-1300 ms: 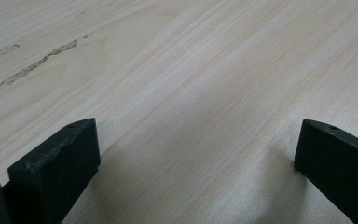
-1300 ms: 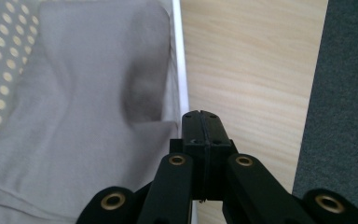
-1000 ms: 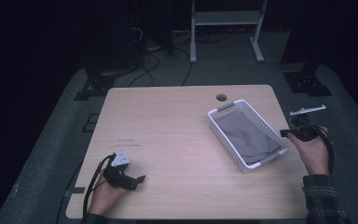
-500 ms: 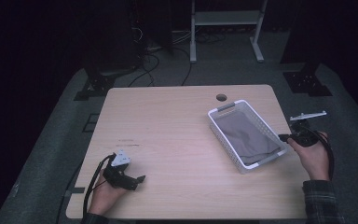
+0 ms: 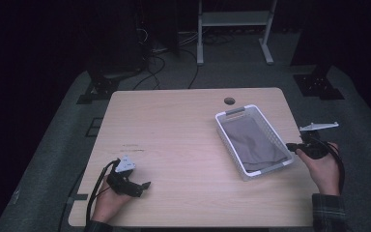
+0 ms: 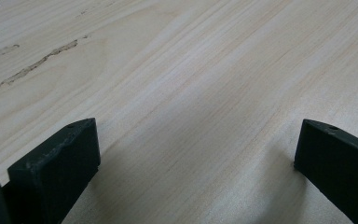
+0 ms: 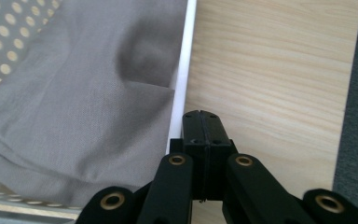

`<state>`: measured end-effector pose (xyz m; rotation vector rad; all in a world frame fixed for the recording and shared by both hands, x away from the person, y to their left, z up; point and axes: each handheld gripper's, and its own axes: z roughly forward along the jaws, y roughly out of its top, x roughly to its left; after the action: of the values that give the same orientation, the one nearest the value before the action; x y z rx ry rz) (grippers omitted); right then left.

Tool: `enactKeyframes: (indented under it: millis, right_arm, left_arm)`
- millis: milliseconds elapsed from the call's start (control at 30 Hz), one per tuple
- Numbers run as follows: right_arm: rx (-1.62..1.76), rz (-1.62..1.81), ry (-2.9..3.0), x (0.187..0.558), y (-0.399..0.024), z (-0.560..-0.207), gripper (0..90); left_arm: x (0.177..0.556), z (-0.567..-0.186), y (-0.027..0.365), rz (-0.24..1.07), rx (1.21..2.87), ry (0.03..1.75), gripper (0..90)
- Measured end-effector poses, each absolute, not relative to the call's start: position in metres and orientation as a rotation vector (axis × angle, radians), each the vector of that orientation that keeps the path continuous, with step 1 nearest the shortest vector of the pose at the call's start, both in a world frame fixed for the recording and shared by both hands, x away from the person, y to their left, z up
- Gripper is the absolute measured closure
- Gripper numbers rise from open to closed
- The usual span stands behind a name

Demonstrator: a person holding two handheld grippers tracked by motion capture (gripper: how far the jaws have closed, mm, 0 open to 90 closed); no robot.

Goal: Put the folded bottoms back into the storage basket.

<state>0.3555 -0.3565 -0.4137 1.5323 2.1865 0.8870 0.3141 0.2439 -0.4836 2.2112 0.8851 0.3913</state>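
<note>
Right gripper (image 7: pixel 201 122): jaws pressed together, empty, beside basket (image 7: pixel 181 74) rim, cloth (image 7: pixel 74 107) inside. Left gripper (image 6: pixel 196 154): jaws spread over table (image 6: pixel 191 70).

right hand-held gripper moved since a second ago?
Yes, slightly. In the high view the right hand-held gripper has come down the picture along the white basket, from beside its right wall toward its near right corner. Its jaws are shut.
</note>
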Motion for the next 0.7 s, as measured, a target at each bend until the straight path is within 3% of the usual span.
enactKeyframes:
  millis: [700]
  right_arm:
    - [1.425,0.888,2.261,0.341,-0.328,-0.414,89.4]
  left_arm:
    - [0.314,-0.484,0.244,0.391,2.211,0.885,0.0]
